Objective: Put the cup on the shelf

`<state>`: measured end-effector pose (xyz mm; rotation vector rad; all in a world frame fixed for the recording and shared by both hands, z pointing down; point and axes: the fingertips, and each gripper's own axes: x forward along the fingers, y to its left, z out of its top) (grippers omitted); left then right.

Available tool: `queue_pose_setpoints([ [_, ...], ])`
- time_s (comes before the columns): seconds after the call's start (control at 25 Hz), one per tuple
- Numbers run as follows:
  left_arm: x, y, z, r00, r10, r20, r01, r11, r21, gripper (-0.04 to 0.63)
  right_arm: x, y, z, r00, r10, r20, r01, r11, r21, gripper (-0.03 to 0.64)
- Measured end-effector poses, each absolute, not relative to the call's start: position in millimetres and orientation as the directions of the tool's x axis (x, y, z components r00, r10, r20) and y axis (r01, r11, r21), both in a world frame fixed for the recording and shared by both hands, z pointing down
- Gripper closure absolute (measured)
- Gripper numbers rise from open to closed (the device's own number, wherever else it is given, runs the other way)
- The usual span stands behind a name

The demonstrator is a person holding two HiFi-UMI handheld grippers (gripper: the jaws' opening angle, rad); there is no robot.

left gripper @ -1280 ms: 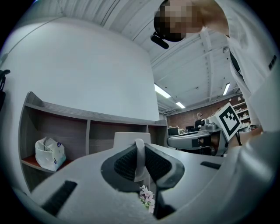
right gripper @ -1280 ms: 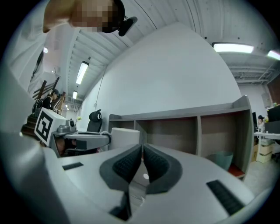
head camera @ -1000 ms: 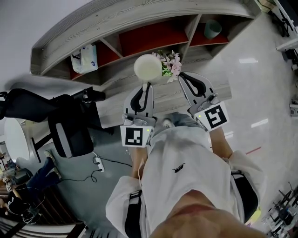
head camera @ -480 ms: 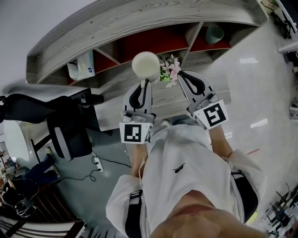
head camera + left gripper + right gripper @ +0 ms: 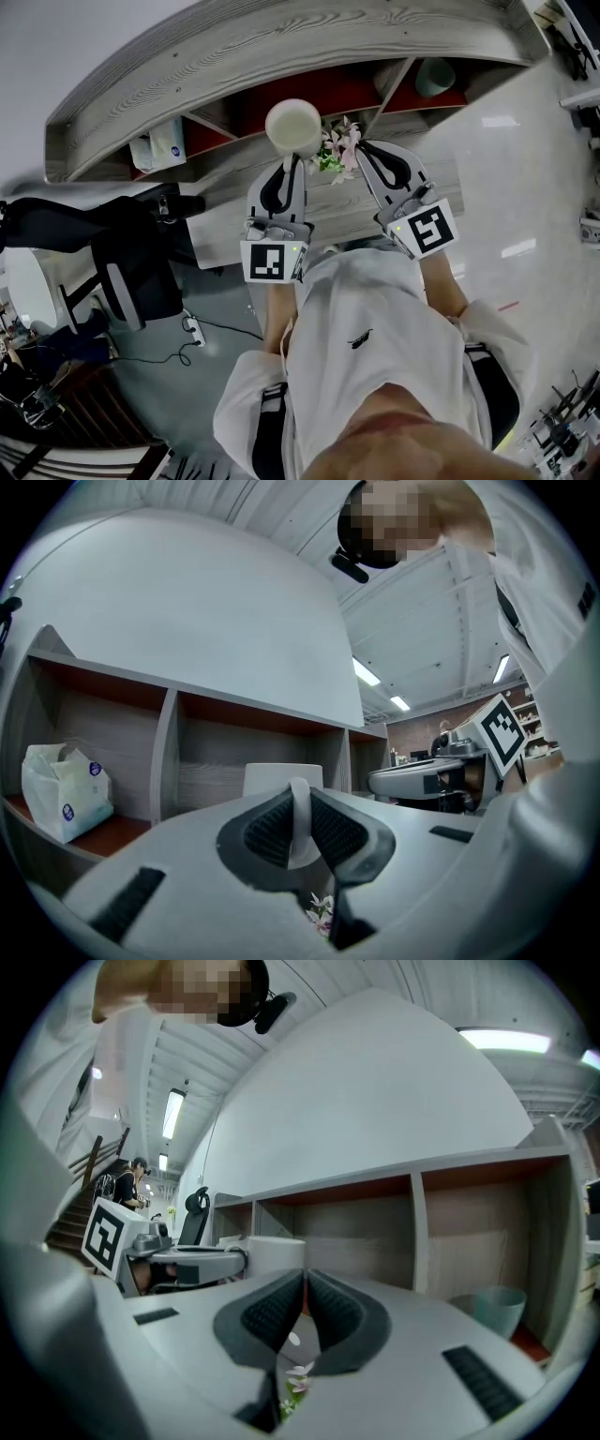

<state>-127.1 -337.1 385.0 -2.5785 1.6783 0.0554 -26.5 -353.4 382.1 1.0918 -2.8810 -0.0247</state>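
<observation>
Cup (image 5: 293,127) nearer shelf (image 5: 281,56) edge | left fingers (image 5: 264,832) clamp handle (image 5: 298,817) | right fingers (image 5: 267,1316) together

The grey wooden shelf (image 5: 281,52) runs across the top of the head view, from nine to one o'clock, and its compartments have reddish floors. In the compartment at ten o'clock lies a white packet (image 5: 161,145) with blue print. In the one at one o'clock stands a teal container (image 5: 434,77). In front of the shelf, a grey counter (image 5: 337,211) carries pink and white flowers (image 5: 337,150) at twelve o'clock. On the floor (image 5: 178,384), at eight o'clock, lies a white power strip (image 5: 196,326) near a black chair (image 5: 131,272).
</observation>
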Motion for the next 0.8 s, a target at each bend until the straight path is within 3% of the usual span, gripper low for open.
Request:
queue_pose_setpoints([
  [0.8, -130, -372, 404, 0.402, -0.914, -0.058, -0.916, -0.402, -0.018, 0.546, -28, -379, 391, -0.743, -0.666, 0.066, -0.665, 0.746, 0.040, 0.580],
])
